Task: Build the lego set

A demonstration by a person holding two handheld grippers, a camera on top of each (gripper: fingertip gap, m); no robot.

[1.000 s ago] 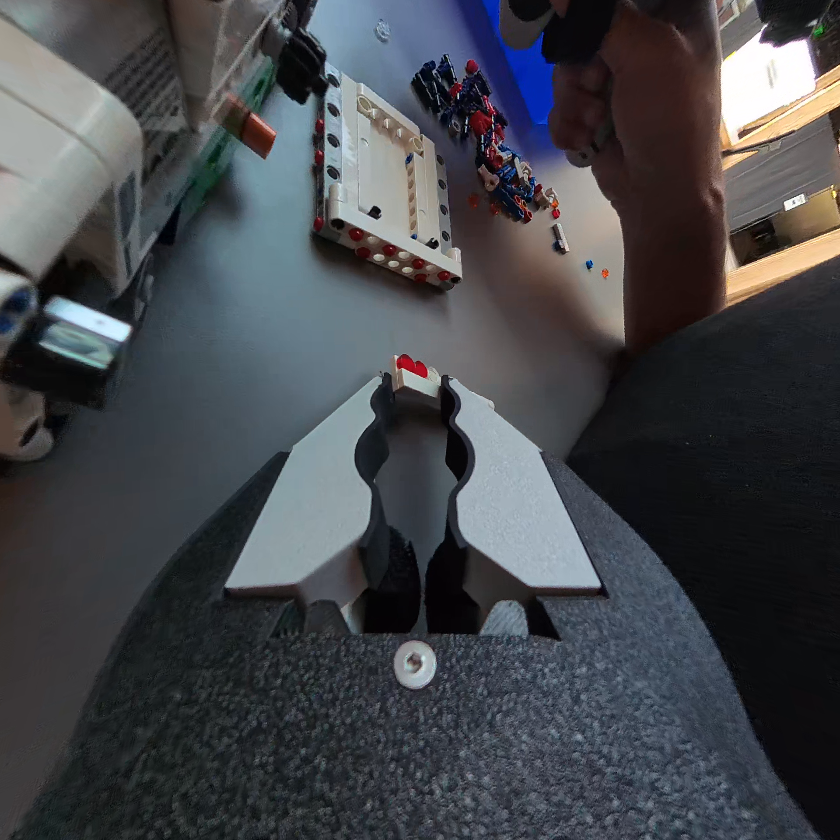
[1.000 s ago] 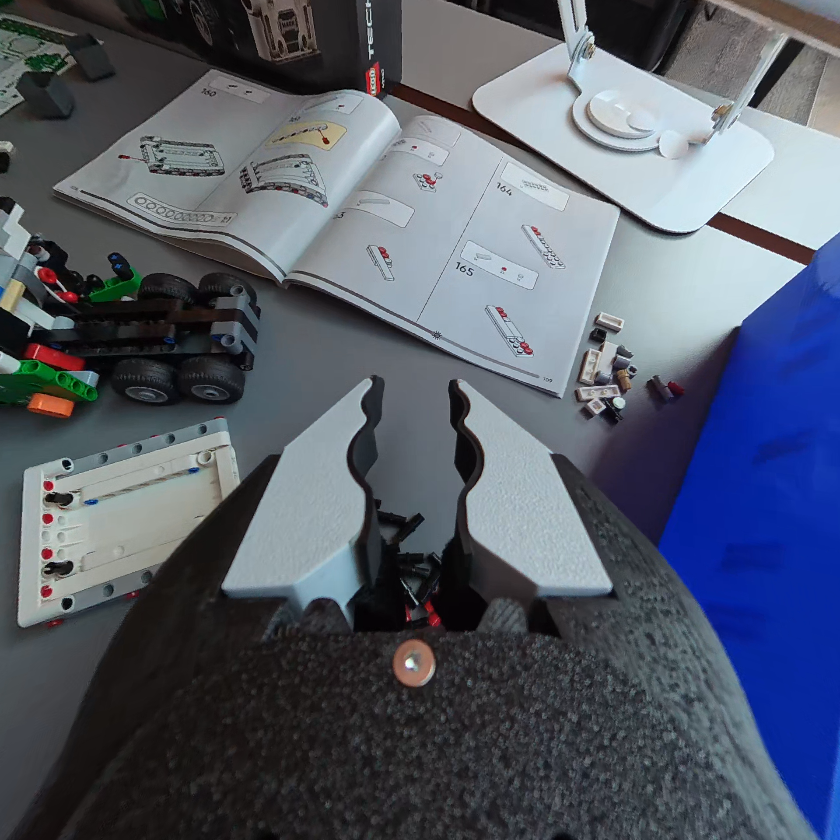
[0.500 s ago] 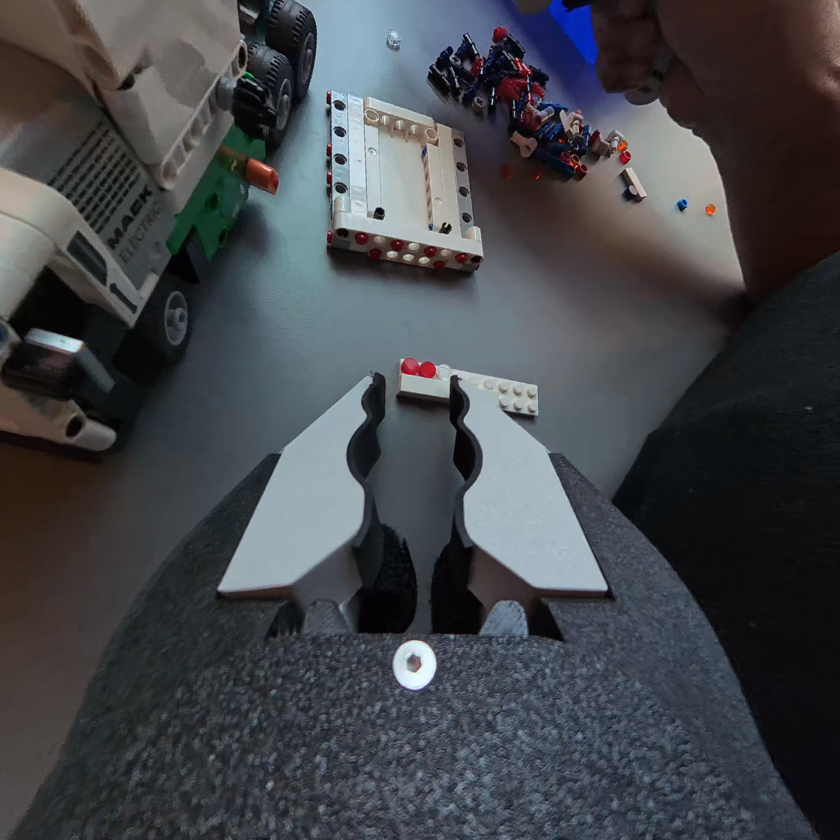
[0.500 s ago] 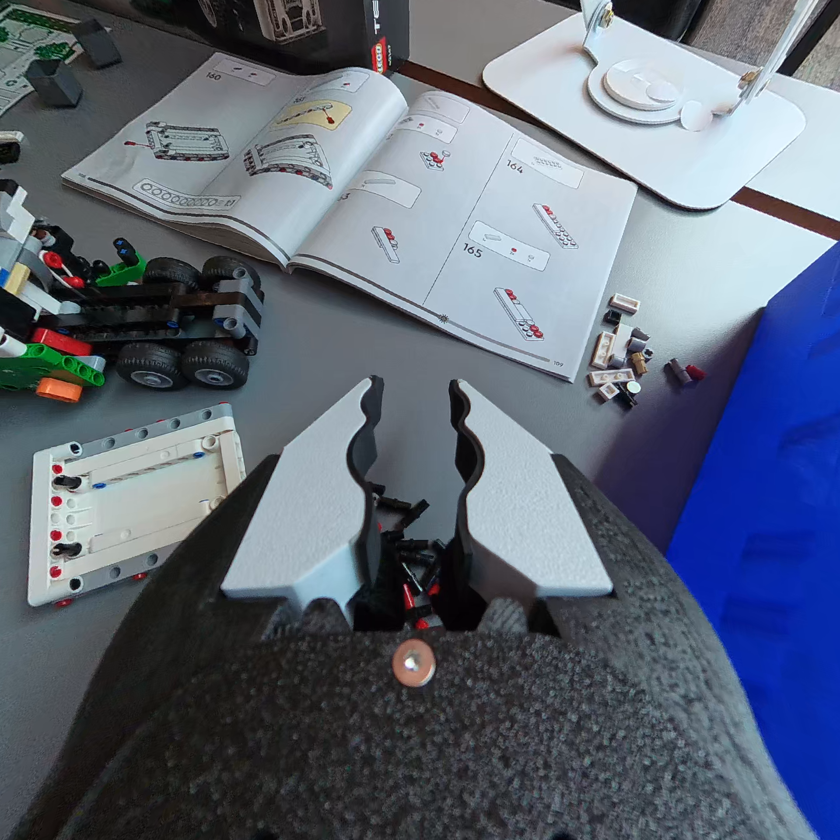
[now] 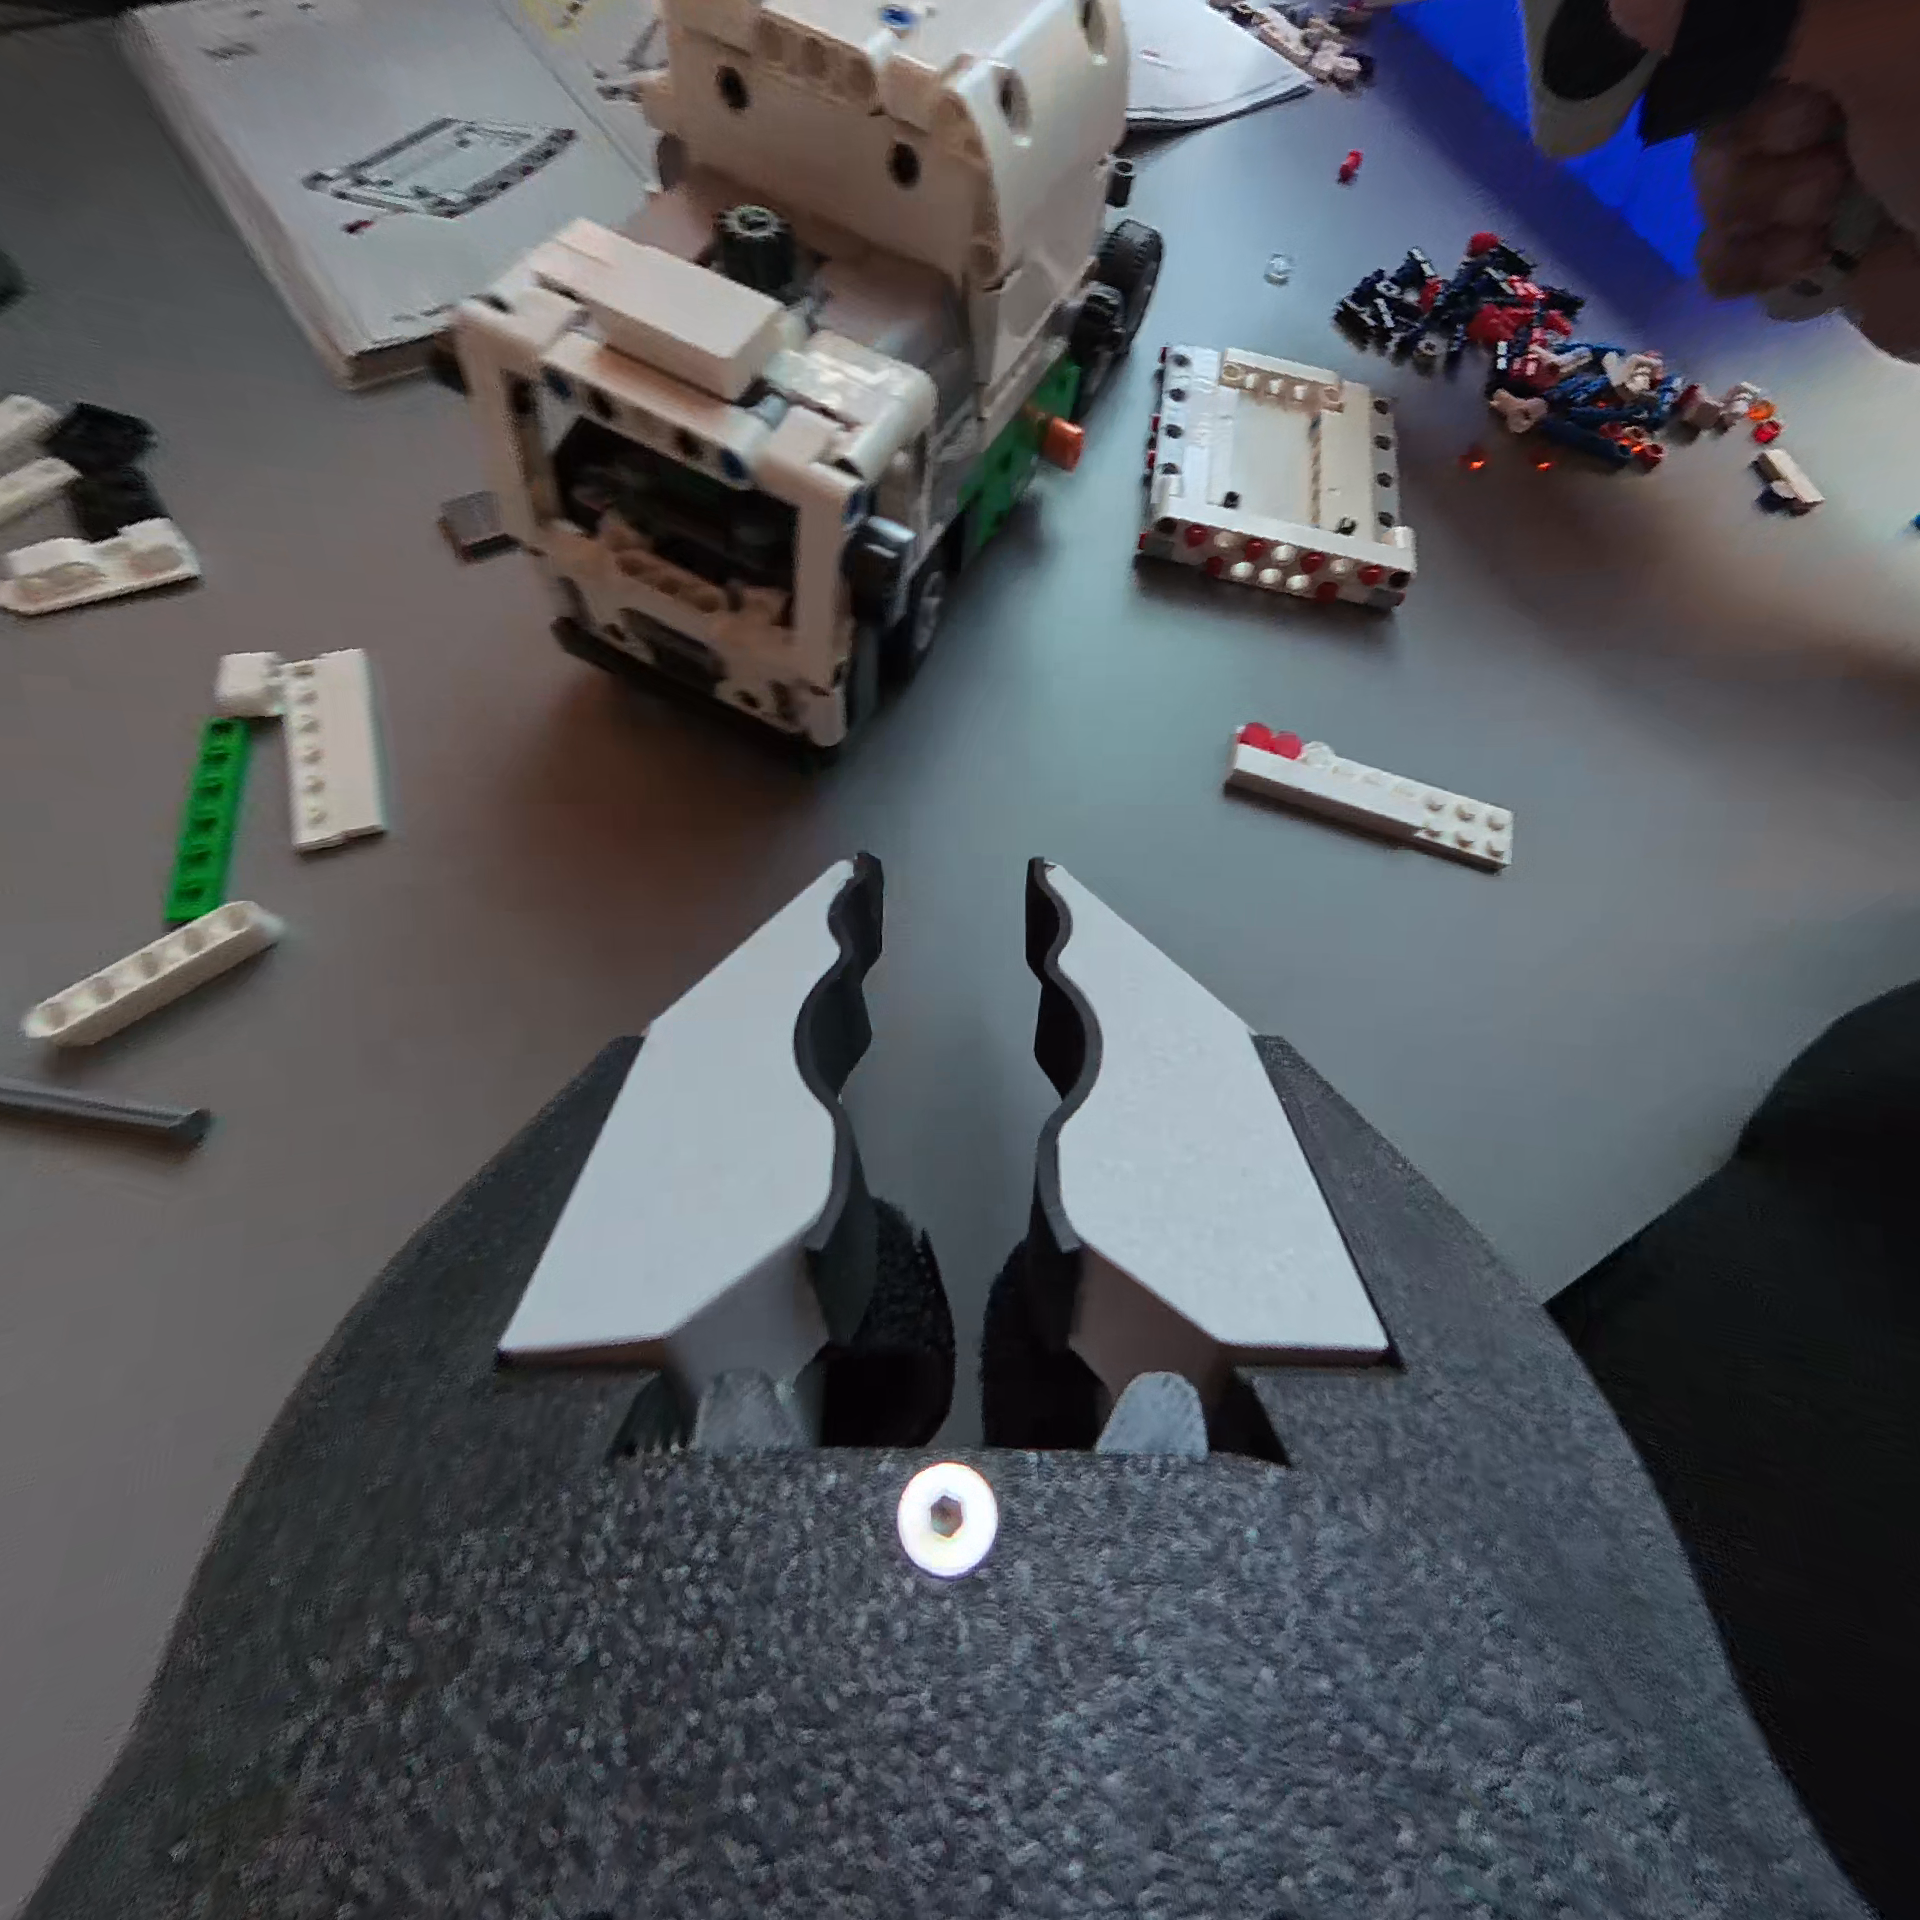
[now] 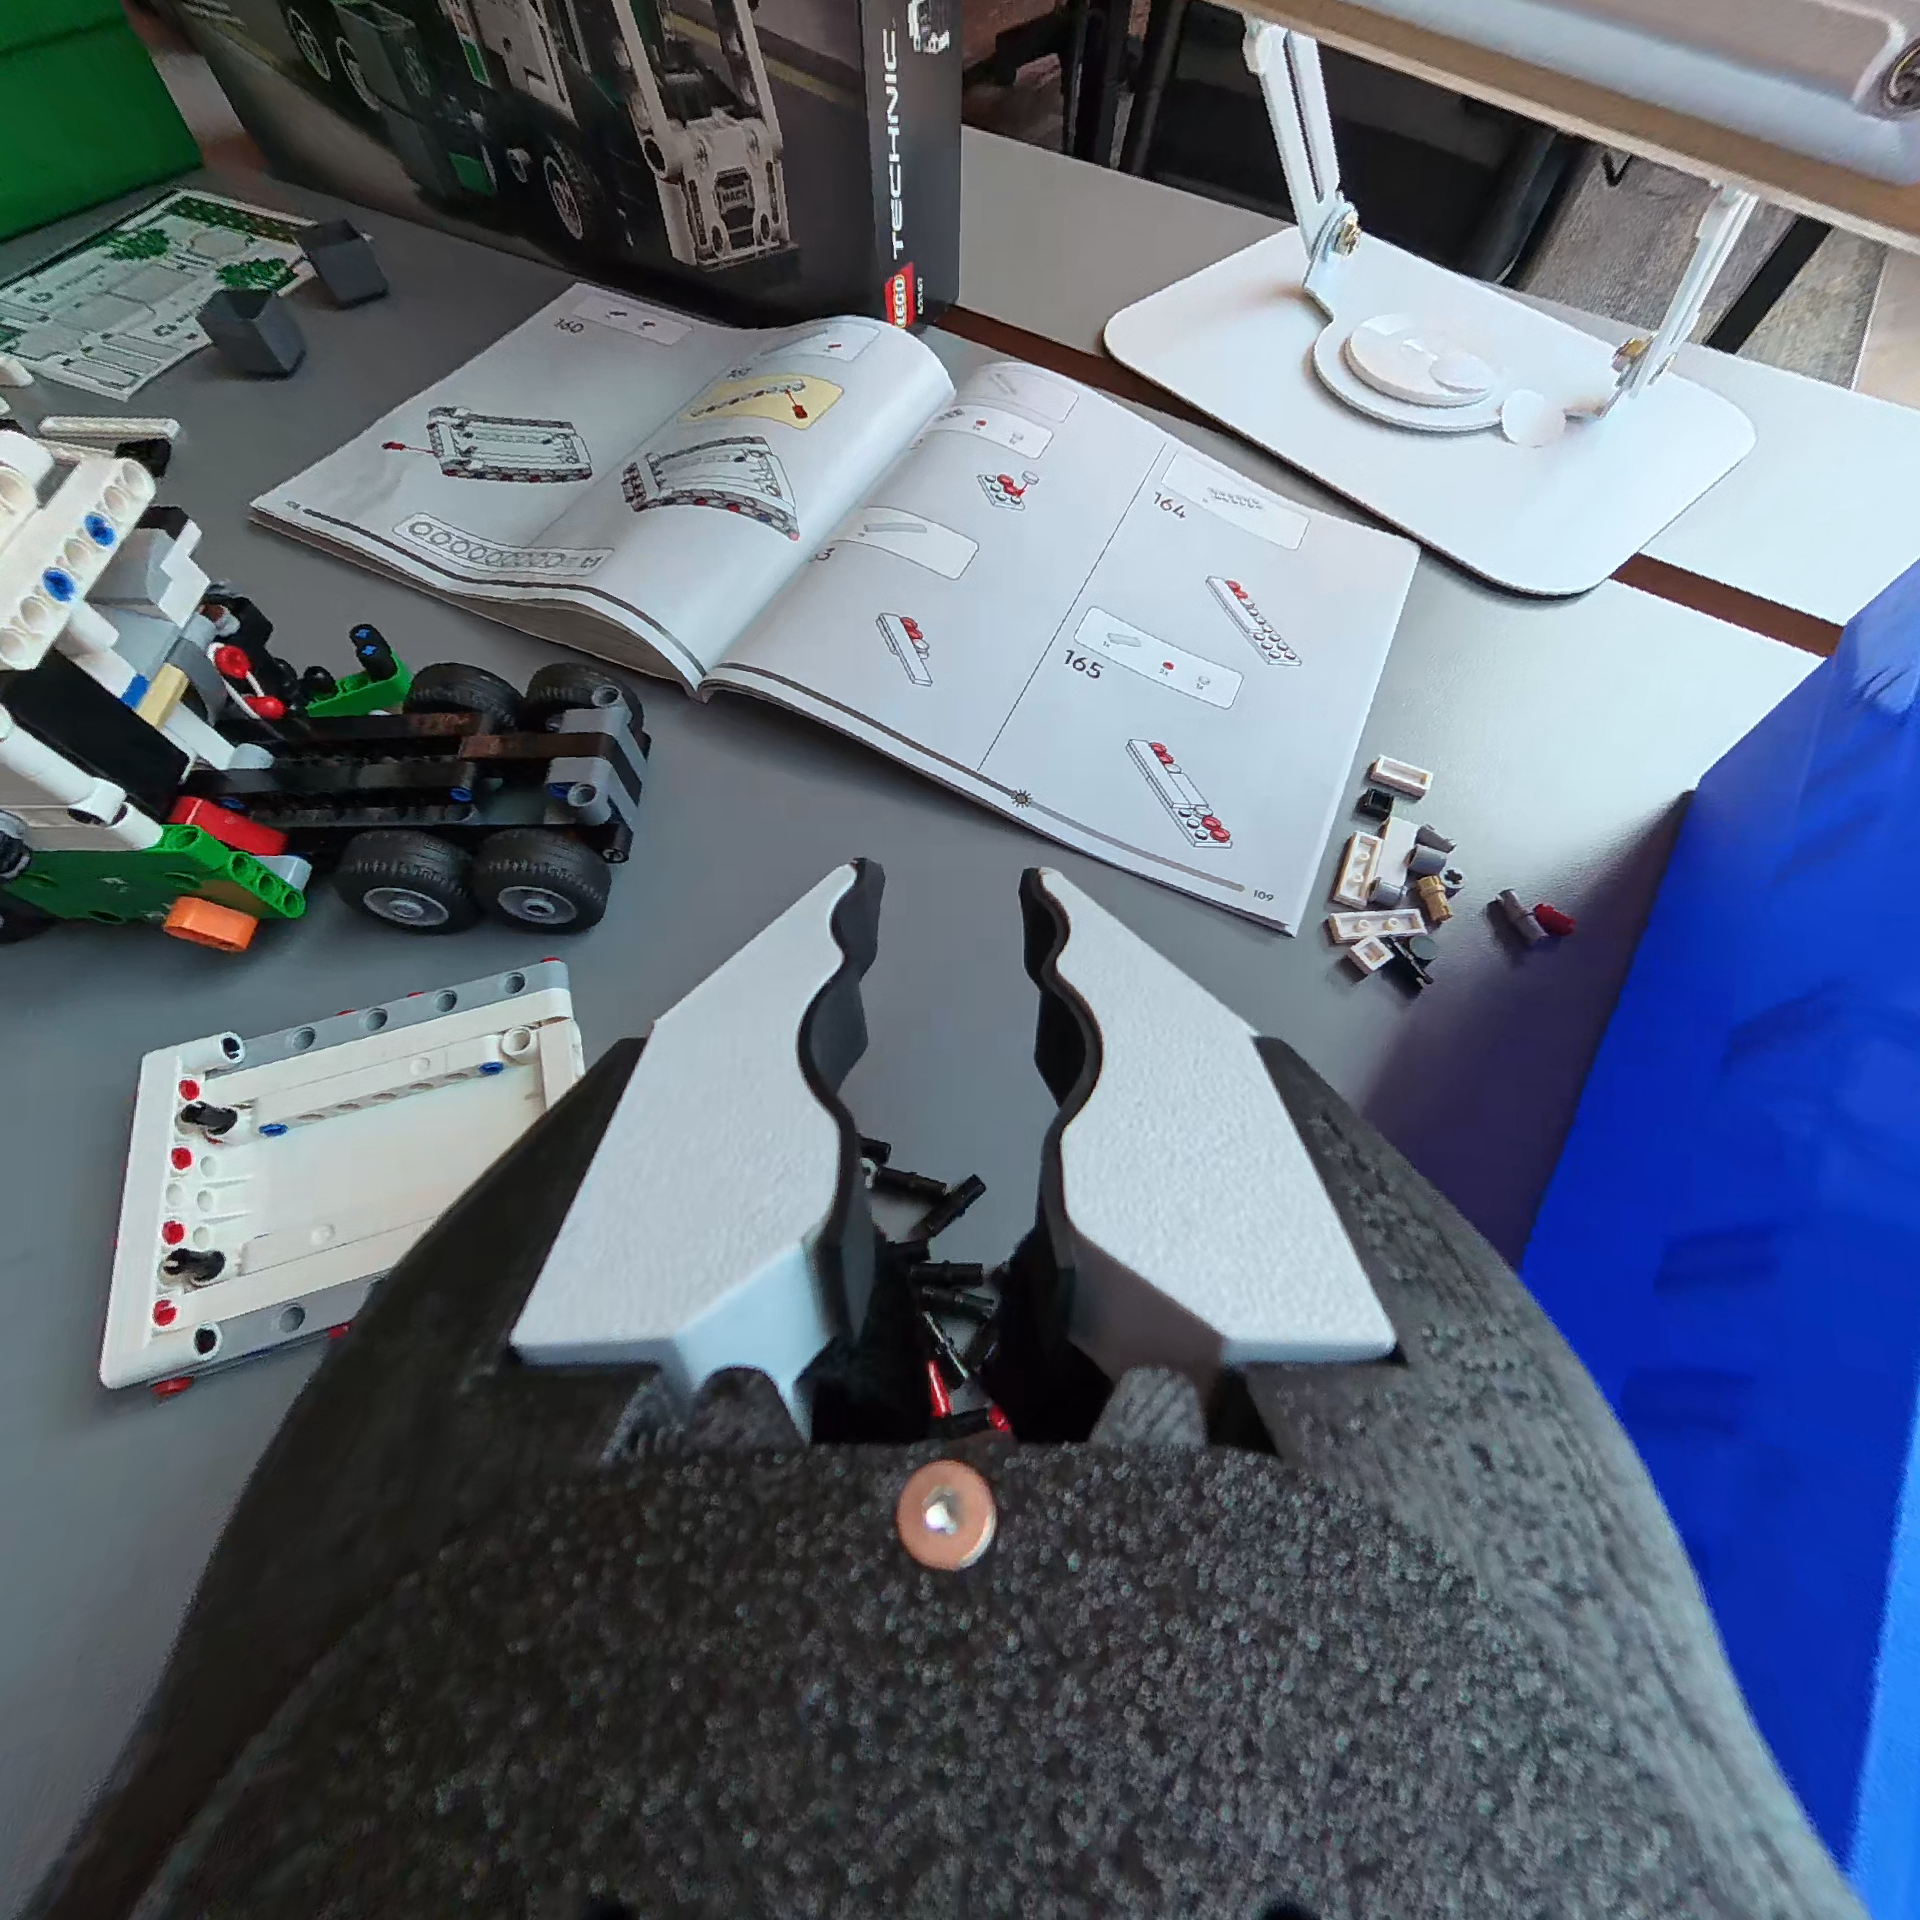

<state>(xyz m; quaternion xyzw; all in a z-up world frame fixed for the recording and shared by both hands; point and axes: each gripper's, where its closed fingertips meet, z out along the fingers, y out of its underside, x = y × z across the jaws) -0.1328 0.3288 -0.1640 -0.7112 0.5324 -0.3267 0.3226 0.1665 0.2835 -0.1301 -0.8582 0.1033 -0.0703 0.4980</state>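
The left claw (image 5: pixel 954 868) is hanging part-open and empty above the table (image 5: pixel 1039 748); the white plate with red studs (image 5: pixel 1369 798) it was pinching a second ago is now lying free, ahead and to its right. Farther off, the toy truck (image 5: pixel 790 436) is standing. The right claw (image 6: pixel 951 878) is likewise gaping empty, over loose black pins (image 6: pixel 935 1226), short of the open booklet (image 6: pixel 883 582).

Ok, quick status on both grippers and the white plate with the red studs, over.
Left gripper open, empty, above bare table. White plate with red studs lies flat, ahead-right of it, untouched. Right gripper open, empty, above loose black pins. Nothing between left gripper and plate.
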